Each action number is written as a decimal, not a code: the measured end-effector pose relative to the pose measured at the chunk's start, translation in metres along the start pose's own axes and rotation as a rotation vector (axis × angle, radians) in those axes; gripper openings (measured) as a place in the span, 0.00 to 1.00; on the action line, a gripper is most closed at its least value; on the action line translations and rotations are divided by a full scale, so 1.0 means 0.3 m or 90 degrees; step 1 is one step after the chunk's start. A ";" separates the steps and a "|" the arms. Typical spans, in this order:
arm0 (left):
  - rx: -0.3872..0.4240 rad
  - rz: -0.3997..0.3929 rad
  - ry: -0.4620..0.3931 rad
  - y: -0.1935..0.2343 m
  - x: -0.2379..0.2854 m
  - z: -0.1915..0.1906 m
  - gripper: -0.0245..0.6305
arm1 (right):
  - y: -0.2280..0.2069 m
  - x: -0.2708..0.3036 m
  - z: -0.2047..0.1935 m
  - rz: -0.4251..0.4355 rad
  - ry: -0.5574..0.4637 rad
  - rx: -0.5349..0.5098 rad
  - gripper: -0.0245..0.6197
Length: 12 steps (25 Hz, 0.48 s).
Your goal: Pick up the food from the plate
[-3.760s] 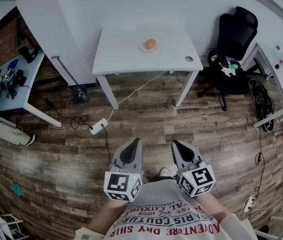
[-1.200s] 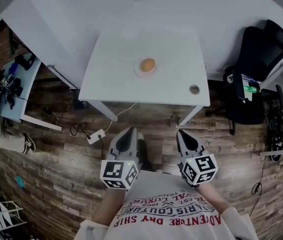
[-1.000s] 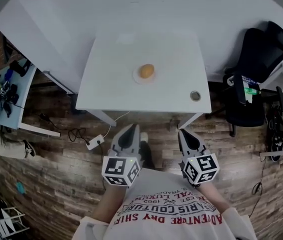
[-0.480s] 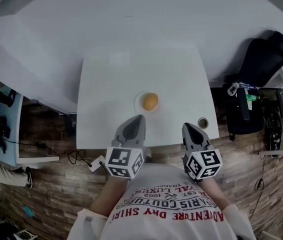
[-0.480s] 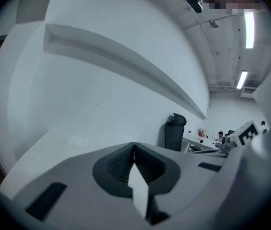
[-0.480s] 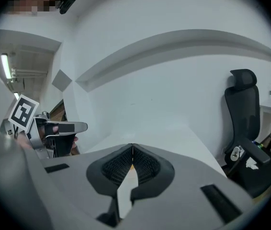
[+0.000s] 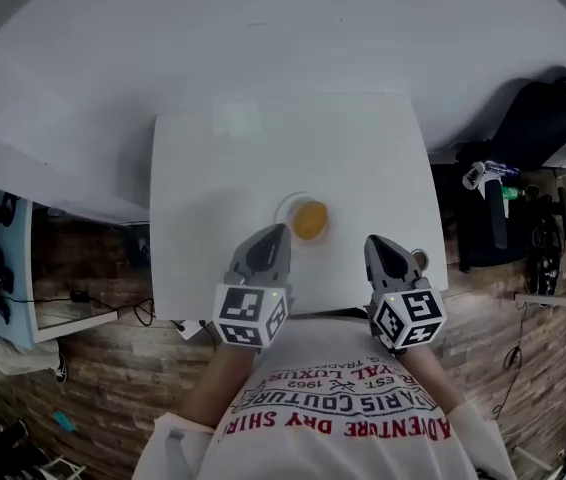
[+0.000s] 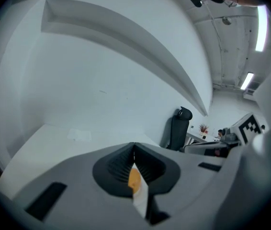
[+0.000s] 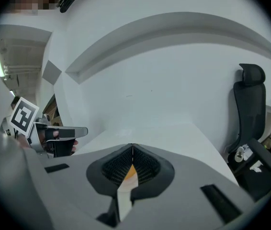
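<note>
A round orange piece of food (image 7: 310, 219) lies on a small white plate (image 7: 287, 208) near the front middle of the white table (image 7: 213, 188). My left gripper (image 7: 274, 234) is shut and empty, its tips just left of and nearer than the plate. My right gripper (image 7: 374, 244) is also shut and empty, right of the plate near the table's front edge. In the left gripper view the food (image 8: 134, 178) shows as an orange sliver behind the closed left gripper (image 8: 134, 145). The right gripper view shows the food (image 9: 130, 172) the same way past the right gripper (image 9: 132, 146).
A small round dark object (image 7: 420, 259) sits on the table's right front corner, partly behind my right gripper. A black office chair (image 7: 548, 118) stands to the right of the table, with a cluttered surface beside it. A white wall backs the table. Wooden floor lies to the left.
The table and plate have come much closer as the person walked up. Both grippers, over the floor earlier, now reach over the table's front edge beside the plate, still shut.
</note>
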State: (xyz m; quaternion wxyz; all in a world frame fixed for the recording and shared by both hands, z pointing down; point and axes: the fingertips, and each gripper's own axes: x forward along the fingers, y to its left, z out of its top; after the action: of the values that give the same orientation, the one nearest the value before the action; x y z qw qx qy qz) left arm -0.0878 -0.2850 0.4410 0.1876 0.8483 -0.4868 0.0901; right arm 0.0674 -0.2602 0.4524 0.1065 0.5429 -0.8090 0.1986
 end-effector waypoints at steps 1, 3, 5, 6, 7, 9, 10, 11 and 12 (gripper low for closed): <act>-0.003 0.005 0.005 0.006 0.011 -0.009 0.05 | -0.008 0.013 -0.003 0.004 0.006 0.000 0.06; -0.009 0.014 0.018 0.014 0.035 -0.027 0.05 | -0.029 0.041 -0.005 0.012 0.014 0.000 0.06; -0.013 0.022 0.034 0.016 0.060 -0.047 0.05 | -0.052 0.069 -0.007 0.021 0.026 -0.001 0.06; -0.015 0.025 0.040 0.015 0.071 -0.055 0.05 | -0.061 0.082 -0.008 0.027 0.033 -0.002 0.06; -0.015 0.027 0.044 0.014 0.082 -0.060 0.05 | -0.069 0.095 -0.007 0.033 0.039 -0.004 0.06; -0.017 0.028 0.053 0.012 0.111 -0.075 0.05 | -0.088 0.123 -0.009 0.044 0.052 -0.008 0.06; -0.017 0.027 0.062 0.011 0.129 -0.089 0.05 | -0.099 0.138 -0.014 0.049 0.060 -0.008 0.06; -0.016 0.025 0.073 0.010 0.148 -0.106 0.05 | -0.110 0.151 -0.022 0.052 0.067 -0.006 0.06; -0.012 0.020 0.085 0.007 0.168 -0.125 0.06 | -0.122 0.164 -0.032 0.055 0.074 -0.004 0.06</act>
State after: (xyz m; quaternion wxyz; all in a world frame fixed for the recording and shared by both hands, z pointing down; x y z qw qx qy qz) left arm -0.0629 -0.3108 0.4927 0.2264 0.8308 -0.4874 0.1452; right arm 0.0815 -0.3091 0.4875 0.1464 0.4946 -0.8247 0.2320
